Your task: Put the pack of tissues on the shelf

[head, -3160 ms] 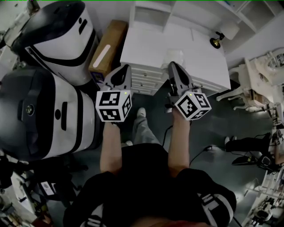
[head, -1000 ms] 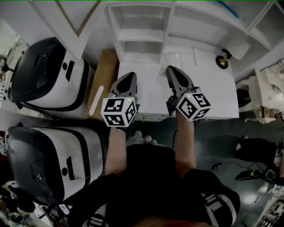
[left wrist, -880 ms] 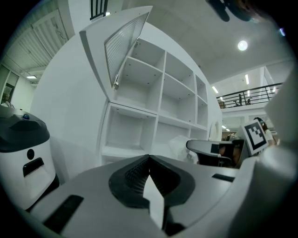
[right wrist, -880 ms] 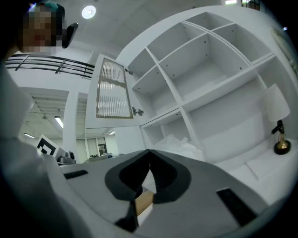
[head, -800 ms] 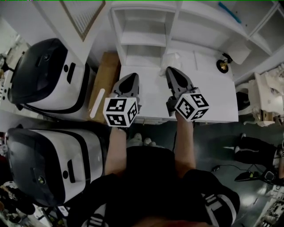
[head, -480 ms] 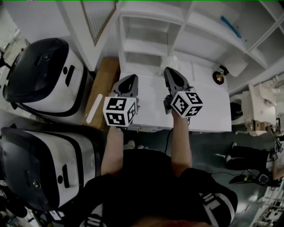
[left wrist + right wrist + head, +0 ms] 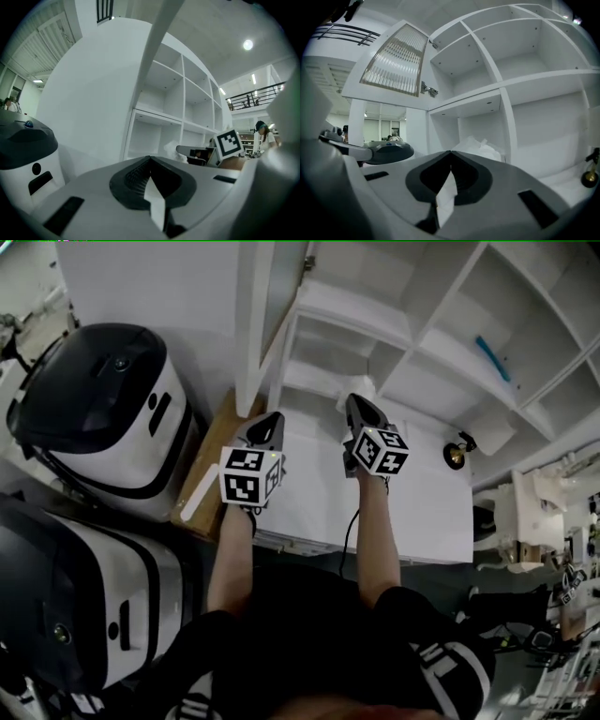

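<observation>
Both grippers stand farther across the counter (image 7: 309, 486) than a second ago, and the shelf (image 7: 349, 322) fills more of the head view.

Item: pack of tissues (image 7: 481, 147). White, soft and crumpled in outline. It lies on the far part of the counter, at the foot of the shelf and close by an upright divider. It is not yet in a compartment.

Right gripper (image 7: 450, 152): fingers clenched tip to tip, nothing between them, pointing level at the shelf. The pack sits just beyond the tips and slightly right of their line. Whether the tips touch it cannot be told.

Left gripper (image 7: 150, 157): fingers likewise clenched and empty. It is left of the right gripper, and the pack lies well to its right, beyond the right gripper's own fingers.

Step in hand, as judged: the approach for a grasp, with the right gripper the likelier taker.

Handling notes, as judged:
- The fingers should part before going any farther, or the closed tips will push the pack back against the divider.
- They should straddle the pack across a narrow side.
- They should close gently, since the wrapper looks likely to give.
- The pack should come clear of the counter before it goes into a compartment.
</observation>
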Available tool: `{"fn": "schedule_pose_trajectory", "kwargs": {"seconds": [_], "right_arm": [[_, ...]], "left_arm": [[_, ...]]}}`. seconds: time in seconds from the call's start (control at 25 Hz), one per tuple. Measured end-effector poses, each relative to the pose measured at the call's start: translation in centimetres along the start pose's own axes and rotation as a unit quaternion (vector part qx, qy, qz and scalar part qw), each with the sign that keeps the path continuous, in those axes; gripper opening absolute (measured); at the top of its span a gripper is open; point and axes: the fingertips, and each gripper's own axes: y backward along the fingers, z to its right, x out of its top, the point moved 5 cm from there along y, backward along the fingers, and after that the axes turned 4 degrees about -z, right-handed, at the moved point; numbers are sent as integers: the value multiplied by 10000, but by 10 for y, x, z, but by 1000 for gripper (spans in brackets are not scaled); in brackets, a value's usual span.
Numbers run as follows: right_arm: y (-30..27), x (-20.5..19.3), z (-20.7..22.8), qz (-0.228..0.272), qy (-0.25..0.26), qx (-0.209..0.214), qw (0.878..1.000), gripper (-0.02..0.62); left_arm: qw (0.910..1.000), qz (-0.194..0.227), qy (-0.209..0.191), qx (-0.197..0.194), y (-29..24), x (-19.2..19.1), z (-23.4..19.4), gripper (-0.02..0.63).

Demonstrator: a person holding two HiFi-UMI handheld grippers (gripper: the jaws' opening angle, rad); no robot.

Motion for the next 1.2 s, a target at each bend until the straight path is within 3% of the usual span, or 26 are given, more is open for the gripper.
{"fn": "schedule_pose_trajectory", "kwargs": {"seconds": [0.24, 0.4, 0.64, 0.8, 1.08, 1.2], "right_arm": [[-58, -11, 15, -299, 512, -280, 9978, 20], [-85, -29, 27, -622, 560, -388, 9957, 20], [-116, -35, 42, -966, 693, -596, 9911, 20], [-129, -36, 48, -1134, 917, -515, 9880, 20], [-109, -26, 49, -728, 559, -80, 9957, 21], [-85, -15, 45, -280, 367, -46, 9989, 21]], "left_arm": [[9996, 211, 59, 153, 6, 9, -22, 11], [9997, 144, 69, 202, 4, 7, -29, 11], [9998, 26, -182, 113, -2, 7, -20, 11], [9996, -50, -283, -35, -8, 3, -7, 11], [9997, -113, -174, -144, -25, -1, 5, 11], [9994, -131, -176, -250, -34, -2, 15, 11]]}}
